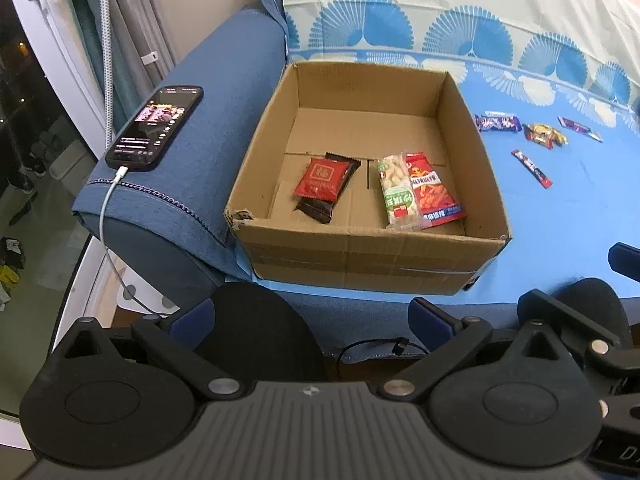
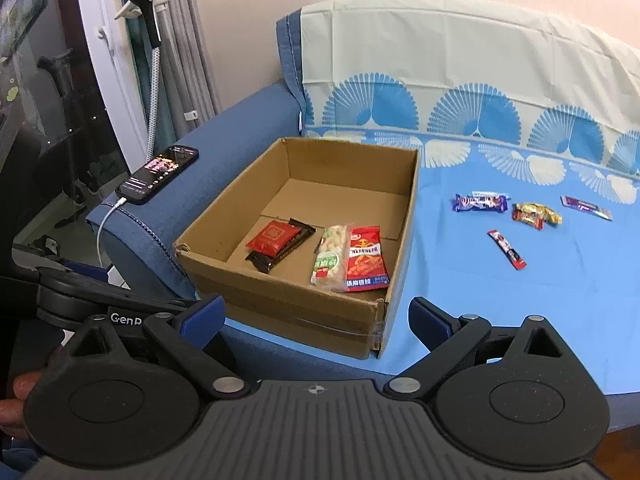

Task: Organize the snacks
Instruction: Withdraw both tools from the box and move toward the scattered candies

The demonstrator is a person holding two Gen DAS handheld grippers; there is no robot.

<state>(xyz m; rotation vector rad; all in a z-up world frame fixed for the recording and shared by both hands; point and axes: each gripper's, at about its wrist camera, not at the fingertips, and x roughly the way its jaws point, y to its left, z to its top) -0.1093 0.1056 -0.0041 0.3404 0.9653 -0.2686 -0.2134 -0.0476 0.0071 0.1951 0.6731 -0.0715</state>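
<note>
Both my left gripper (image 1: 308, 316) and right gripper (image 2: 316, 316) gape empty before the cardboard box (image 2: 280, 304) at frame centre, four snack packets (image 2: 516, 220) loose right, apparently a charging phone (image 1: 156, 128) left.

Dark packet (image 1: 320, 204) half hidden beneath red packet (image 1: 321, 179).

**Readable text in your two views**

In your right wrist view, the left gripper (image 2: 120, 296) body shows white letters "GenR", cut off by a finger link. The green-and-white snack packet (image 1: 398, 192) and the red-orange snack packet (image 1: 434, 196) in the cardboard box (image 1: 360, 256) carry Chinese characters too small to read. The phone (image 1: 156, 126) screen text is illegible.
</note>
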